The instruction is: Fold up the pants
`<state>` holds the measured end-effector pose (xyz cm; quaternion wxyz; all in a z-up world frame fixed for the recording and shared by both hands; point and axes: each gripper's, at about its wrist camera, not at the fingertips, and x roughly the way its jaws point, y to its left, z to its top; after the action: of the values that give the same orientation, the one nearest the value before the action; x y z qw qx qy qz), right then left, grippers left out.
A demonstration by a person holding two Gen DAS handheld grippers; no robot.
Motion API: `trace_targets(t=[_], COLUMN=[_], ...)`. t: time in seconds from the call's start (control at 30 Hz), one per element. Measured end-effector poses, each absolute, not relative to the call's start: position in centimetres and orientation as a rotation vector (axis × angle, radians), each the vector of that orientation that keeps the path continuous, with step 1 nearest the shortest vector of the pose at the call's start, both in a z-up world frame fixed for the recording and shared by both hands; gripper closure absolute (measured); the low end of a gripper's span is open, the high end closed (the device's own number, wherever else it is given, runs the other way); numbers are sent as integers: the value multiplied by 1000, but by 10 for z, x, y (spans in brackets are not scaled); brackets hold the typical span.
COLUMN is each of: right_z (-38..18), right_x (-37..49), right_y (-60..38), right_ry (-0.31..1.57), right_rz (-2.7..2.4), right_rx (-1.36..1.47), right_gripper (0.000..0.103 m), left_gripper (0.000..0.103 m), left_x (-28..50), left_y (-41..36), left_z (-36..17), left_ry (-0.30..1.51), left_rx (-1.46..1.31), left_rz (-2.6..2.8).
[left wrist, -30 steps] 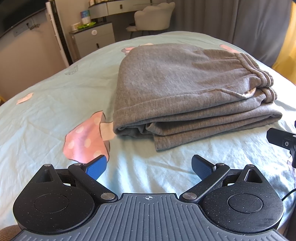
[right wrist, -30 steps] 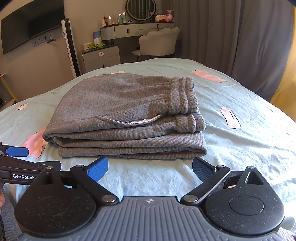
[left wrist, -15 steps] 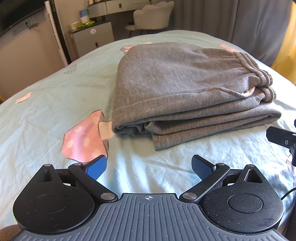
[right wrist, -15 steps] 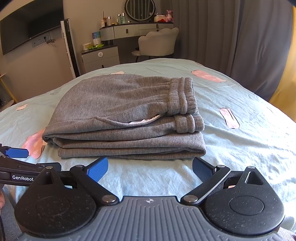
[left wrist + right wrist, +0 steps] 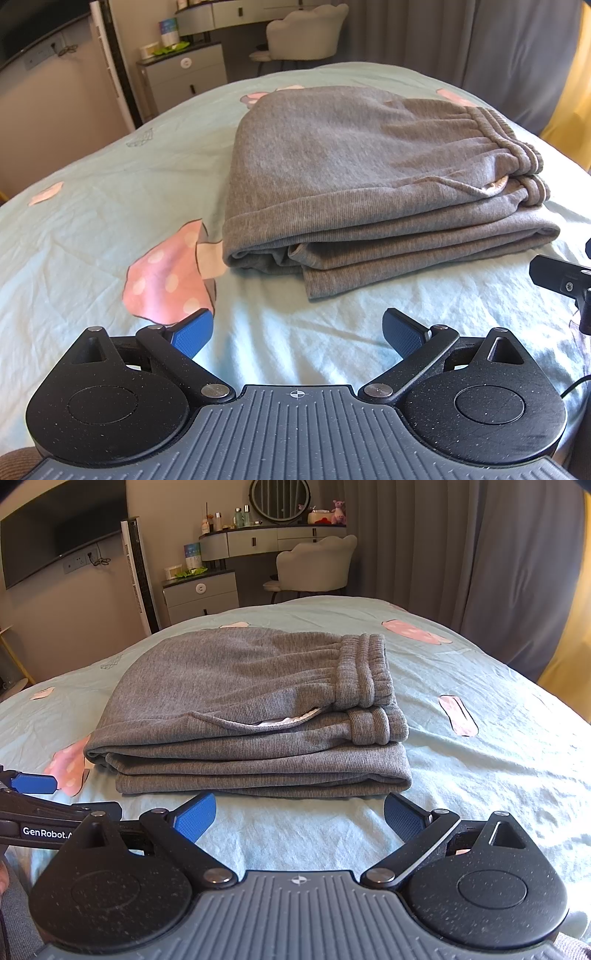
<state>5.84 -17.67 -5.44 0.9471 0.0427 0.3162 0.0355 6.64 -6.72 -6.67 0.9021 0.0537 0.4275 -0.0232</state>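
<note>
Almost nothing has changed: your left gripper (image 5: 297,330) and right gripper (image 5: 299,812) stay back, fingers apart and empty, while the pants (image 5: 251,709) lie folded on the bed (image 5: 480,775), seemingly finished.

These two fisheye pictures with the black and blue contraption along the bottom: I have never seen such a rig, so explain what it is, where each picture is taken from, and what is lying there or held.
No robot arm here: a person holds a two-finger gripper in each hand, and each gripper carries a camera looking forward along its fingers. One picture comes from the left gripper, the other from the right gripper. The blue parts are the finger pads. Both grippers are open and hold nothing. Ahead of them, on a light blue bed sheet printed with pink mushrooms, lie grey pants, folded into a flat stack with the elastic waistband on top at the right. In the right view, the left gripper also shows at the left edge. Behind the bed stand a vanity desk and a chair.
</note>
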Motion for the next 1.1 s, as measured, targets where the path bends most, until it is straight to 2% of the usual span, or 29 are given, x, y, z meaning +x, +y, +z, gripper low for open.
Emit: trace_targets(t=[1.1], right_z=[-54], right_x=[58], right_y=[-177], right_ry=[640], right_rz=[65], right_rx=[83], right_gripper=[5], left_gripper=[2], left_x=[64], left_y=[-67], left_z=[-63], left_ry=[853], left_rx=[119], left_rz=[-67])
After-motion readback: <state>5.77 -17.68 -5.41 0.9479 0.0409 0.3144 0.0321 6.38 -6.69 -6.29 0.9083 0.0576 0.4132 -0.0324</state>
